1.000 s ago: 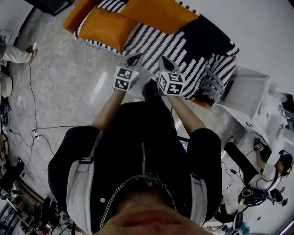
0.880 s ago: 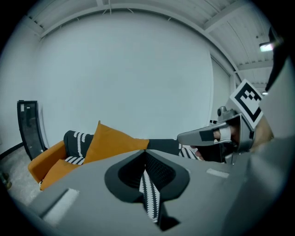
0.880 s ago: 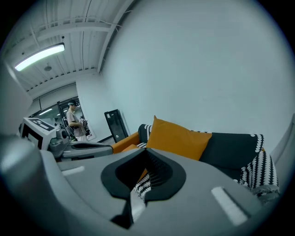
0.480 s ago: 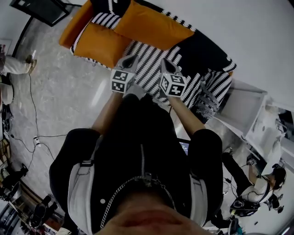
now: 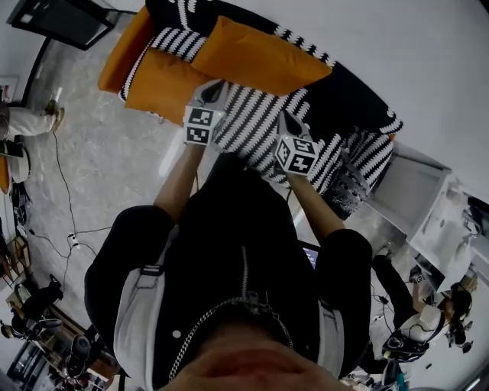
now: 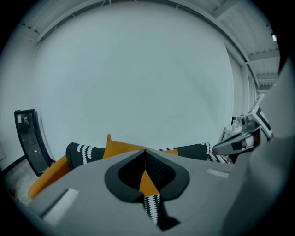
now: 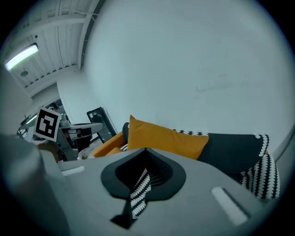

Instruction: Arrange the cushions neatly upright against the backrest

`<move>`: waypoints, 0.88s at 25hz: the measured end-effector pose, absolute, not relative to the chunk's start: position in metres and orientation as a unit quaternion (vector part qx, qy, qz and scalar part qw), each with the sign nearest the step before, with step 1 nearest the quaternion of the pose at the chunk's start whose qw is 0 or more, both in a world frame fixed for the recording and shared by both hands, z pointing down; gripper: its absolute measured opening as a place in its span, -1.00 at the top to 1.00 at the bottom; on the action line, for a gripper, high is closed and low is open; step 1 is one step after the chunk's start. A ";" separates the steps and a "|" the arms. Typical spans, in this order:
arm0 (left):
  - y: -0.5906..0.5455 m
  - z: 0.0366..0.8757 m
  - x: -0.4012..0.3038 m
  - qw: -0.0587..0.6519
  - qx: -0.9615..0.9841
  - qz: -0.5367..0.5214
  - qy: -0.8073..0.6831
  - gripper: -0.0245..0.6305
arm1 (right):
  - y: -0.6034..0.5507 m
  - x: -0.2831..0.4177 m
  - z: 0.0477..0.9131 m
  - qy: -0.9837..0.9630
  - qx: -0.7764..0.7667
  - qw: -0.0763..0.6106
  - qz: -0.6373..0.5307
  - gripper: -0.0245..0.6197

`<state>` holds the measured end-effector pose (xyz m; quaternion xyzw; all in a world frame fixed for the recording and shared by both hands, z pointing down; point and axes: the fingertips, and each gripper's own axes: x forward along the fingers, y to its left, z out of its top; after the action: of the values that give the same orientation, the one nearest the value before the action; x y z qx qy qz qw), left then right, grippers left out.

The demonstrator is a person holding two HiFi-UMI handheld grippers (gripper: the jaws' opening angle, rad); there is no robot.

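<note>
A sofa with a black-and-white striped seat (image 5: 256, 122) stands against the white wall. One orange cushion (image 5: 260, 57) leans on the backrest, also seen as the orange cushion (image 7: 166, 138). A second orange cushion (image 5: 157, 84) lies flat on the seat's left end. A black cushion (image 5: 351, 95) and a striped cushion (image 5: 370, 149) sit at the right end. My left gripper (image 5: 211, 92) is shut and empty, over the seat beside the flat cushion. My right gripper (image 5: 289, 122) is shut and empty over the seat's middle. Both sets of jaws meet: left gripper (image 6: 145, 154), right gripper (image 7: 145, 152).
A grey knitted cushion (image 5: 348, 183) hangs off the sofa's right front corner. A white cabinet (image 5: 409, 187) stands to the right. A black screen (image 5: 61, 19) is beyond the orange armrest (image 5: 122, 46). Cables (image 5: 65, 229) lie on the floor; a person (image 5: 447, 305) sits at lower right.
Both grippers have moved forward from the sofa's front edge to over the seat, the left one going toward the flat orange cushion. Both stay shut.
</note>
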<state>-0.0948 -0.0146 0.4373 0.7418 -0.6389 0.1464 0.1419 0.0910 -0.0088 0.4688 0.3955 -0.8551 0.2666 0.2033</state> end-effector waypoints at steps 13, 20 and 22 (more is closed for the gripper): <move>-0.190 0.473 -0.222 0.104 0.704 0.160 -0.684 0.08 | -0.089 0.079 0.497 -0.798 0.475 0.223 0.297 0.91; -0.256 0.501 -0.243 0.134 0.688 0.171 -0.692 0.06 | -0.113 0.090 0.511 -0.774 0.496 0.225 0.322 0.91; -0.269 0.512 -0.244 0.145 0.686 0.175 -0.691 0.06 | -0.124 0.093 0.516 -0.770 0.500 0.221 0.328 0.91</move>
<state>-0.2439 -0.2691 0.5118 0.6858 -0.6913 0.1754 0.1449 0.0926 -0.1240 0.5159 0.5004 -0.7700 0.3284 0.2211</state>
